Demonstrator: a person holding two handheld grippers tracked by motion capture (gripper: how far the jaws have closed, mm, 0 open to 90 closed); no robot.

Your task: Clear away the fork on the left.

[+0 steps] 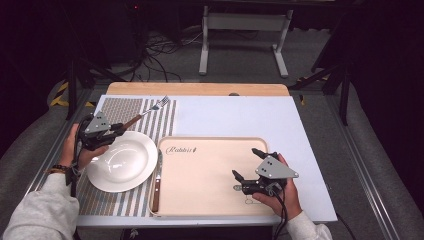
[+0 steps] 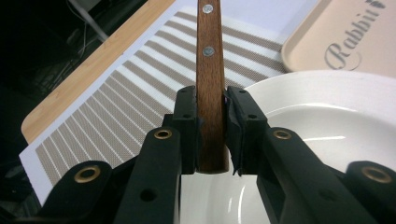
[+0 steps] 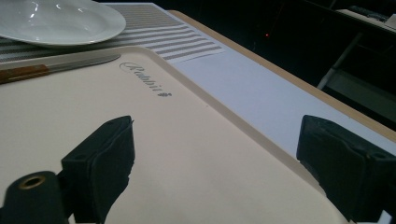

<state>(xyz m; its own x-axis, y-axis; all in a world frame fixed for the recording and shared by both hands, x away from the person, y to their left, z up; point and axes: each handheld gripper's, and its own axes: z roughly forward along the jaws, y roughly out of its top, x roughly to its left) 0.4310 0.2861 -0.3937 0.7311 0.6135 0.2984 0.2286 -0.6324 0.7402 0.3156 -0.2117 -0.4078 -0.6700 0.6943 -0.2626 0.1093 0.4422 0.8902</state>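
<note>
High view: tray [image 1: 210,200] bare inside, knife [image 1: 157,186] along its left rim.

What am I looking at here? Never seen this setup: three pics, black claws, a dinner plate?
No robot: a person holds a two-jaw gripper in each hand. The high view looks down on the table; the other two come from cameras riding on each gripper, looking along its jaws. The left gripper is shut on the wooden handle of a fork, carried above a striped placemat. The right gripper hangs open over a beige tray. A white plate sits on the placemat, and a knife lies along the tray's left edge.
</note>
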